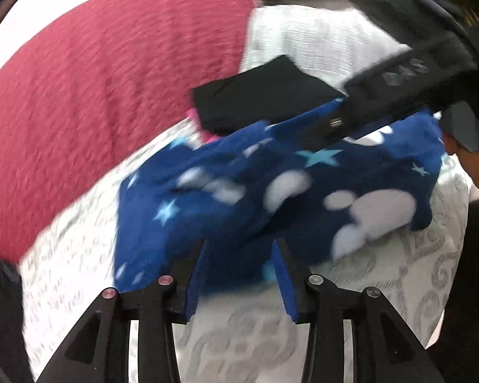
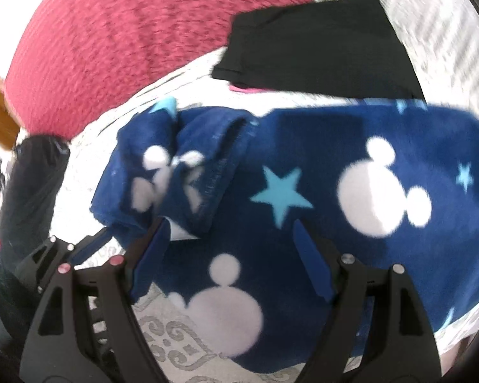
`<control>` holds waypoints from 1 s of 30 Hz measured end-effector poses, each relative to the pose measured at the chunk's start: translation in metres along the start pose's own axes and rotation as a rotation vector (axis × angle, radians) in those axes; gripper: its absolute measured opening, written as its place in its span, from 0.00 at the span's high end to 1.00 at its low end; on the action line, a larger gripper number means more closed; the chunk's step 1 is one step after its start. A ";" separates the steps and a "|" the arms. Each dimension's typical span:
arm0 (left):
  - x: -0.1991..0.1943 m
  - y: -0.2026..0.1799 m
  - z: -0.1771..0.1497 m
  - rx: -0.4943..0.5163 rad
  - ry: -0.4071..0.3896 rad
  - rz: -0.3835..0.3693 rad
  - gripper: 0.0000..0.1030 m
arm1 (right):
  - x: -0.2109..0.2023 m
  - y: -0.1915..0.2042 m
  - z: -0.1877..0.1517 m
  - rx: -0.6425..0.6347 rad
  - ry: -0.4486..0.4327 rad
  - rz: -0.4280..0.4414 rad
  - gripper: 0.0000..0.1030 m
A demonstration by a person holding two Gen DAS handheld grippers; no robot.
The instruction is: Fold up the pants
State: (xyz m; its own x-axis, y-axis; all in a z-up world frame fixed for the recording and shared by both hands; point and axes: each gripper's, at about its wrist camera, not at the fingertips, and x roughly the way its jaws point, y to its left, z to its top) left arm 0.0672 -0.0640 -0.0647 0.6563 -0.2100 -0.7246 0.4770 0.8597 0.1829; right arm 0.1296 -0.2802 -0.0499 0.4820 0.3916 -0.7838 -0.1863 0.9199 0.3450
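Pants: blue fleece with stars and mouse-head prints, lying folded across the patterned white bedspread, one hem doubled over at the left. My left gripper jaws spread, nothing pinched; my right gripper jaws wide above the cloth, free to smooth it. Behind: folded black garment, red blanket.

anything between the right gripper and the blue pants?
Nothing visible. The right gripper hangs open directly over the blue pants, bare fleece between its fingers. The folded black garment lies beyond the pants, off to the far side, not in the path.
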 end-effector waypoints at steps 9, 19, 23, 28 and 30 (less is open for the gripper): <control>0.001 0.098 -0.050 -0.323 0.070 0.102 0.58 | 0.025 0.113 0.006 -0.393 0.009 -0.143 0.23; 0.022 0.108 -0.032 -0.318 0.046 0.048 0.53 | 0.100 0.124 0.039 -0.383 0.111 -0.350 0.88; 0.035 0.102 -0.023 -0.293 0.062 0.045 0.52 | 0.062 0.089 0.054 -0.154 0.018 -0.222 0.88; 0.038 0.102 -0.025 -0.296 0.073 0.043 0.52 | 0.040 0.006 0.050 0.291 0.090 -0.022 0.79; 0.038 0.103 -0.027 -0.298 0.074 0.047 0.51 | 0.042 -0.017 0.041 0.332 0.131 -0.027 0.77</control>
State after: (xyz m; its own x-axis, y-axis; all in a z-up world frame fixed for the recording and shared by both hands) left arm 0.1253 0.0289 -0.0910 0.6242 -0.1422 -0.7682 0.2481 0.9685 0.0223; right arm 0.1883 -0.2802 -0.0671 0.3654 0.3865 -0.8468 0.1239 0.8814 0.4558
